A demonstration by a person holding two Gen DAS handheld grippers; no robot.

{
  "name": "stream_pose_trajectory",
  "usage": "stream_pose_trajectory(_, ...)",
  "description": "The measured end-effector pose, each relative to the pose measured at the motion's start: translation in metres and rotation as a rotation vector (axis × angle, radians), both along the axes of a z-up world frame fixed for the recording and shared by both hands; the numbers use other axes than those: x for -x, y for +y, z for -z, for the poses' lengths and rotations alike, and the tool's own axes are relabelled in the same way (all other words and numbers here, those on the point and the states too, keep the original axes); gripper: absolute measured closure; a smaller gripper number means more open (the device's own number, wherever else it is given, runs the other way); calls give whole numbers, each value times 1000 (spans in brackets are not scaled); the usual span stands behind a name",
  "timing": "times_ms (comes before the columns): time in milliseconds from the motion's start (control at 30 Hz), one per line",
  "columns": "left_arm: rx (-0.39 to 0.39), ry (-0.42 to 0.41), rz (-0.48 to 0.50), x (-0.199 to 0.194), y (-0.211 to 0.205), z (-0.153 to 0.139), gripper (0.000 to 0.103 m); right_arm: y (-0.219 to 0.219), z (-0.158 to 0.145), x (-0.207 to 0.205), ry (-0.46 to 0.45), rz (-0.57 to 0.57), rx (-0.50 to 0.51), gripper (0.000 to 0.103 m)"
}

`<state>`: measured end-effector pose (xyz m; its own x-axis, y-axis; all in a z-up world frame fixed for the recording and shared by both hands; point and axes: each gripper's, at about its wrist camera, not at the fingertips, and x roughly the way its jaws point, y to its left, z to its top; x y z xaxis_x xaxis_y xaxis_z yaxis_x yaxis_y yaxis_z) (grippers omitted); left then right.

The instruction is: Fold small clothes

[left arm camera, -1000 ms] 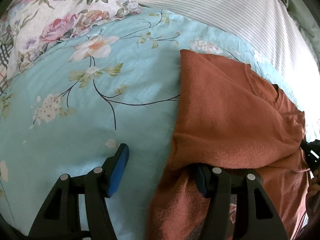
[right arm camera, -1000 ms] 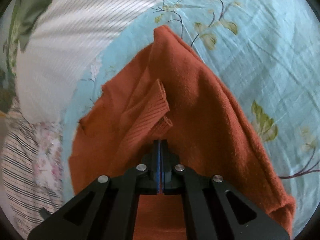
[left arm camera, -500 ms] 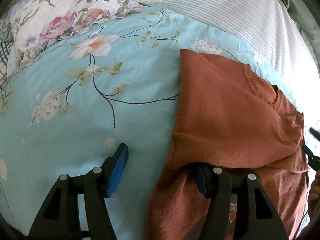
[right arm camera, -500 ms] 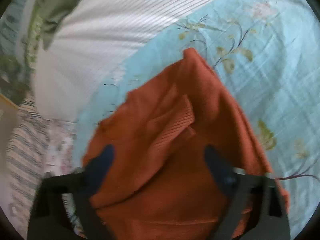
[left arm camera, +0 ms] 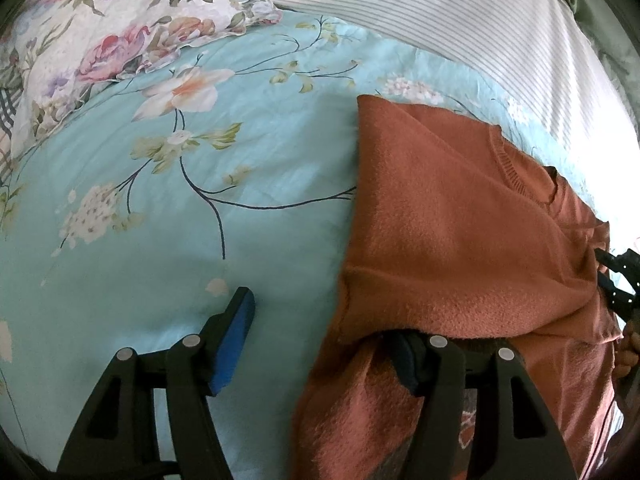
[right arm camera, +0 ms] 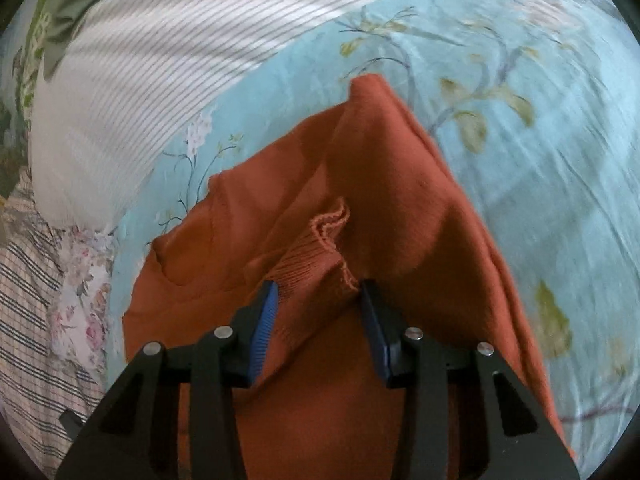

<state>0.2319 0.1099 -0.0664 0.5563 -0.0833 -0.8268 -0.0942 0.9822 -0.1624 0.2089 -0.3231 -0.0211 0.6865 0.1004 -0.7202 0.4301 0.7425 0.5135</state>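
Left wrist: my left gripper [left arm camera: 326, 334] gapes wide, its right finger tucked under the rust sweater [left arm camera: 460, 232] on the floral bedsheet [left arm camera: 160, 208]; lifting could drag the fold loose.

Right wrist: my right gripper [right arm camera: 318, 322] stands half-open astride the ribbed cuff [right arm camera: 316, 256], which may snag.

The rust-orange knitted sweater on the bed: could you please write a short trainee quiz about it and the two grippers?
1. True or false: the right gripper is clamped shut on the ribbed cuff.
2. What does the rust-orange knitted sweater lie on: A pale blue floral bedsheet, B wooden table, C tiled floor?
3. Fill in: the left gripper has its jaws ____.

Key: 1 false; 2 A; 3 open.
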Motion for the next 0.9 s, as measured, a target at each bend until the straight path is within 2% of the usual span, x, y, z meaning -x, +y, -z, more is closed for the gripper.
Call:
stream_pose_trajectory(67,-1,1,3,0,0,-1,39,2,-3,-1,-1,-15,6,96)
stream_pose_trajectory(167,7,0,6,0,2,-1,39,3,-18,20,-49,4,15,96)
stream_pose_trajectory(267,3,-2,8,1,1,-2,39,2,-47,61,-163,23,1,96)
stream_pose_trajectory(333,3,-6,14,2,-1,-3,39,1,-57,79,-198,35,6,96)
stream_pose_trajectory(467,0,-14,37,6,-10,-8,39,-5,-47,90,-131,45,35,96)
stream_pose_trajectory(633,-36,-19,77,7,-17,-12,39,-9,-38,95,-102,79,81,96)
stream_pose_trajectory(700,-67,-6,66,4,-17,-8,37,-13,-33,91,-75,89,95,96)
stream_pose_trajectory(800,-24,30,53,1,-10,-3,37,-11,-22,80,22,53,175,96)
stream_pose_trajectory(900,-31,21,69,4,-9,-6,37,-4,-34,91,37,132,280,94)
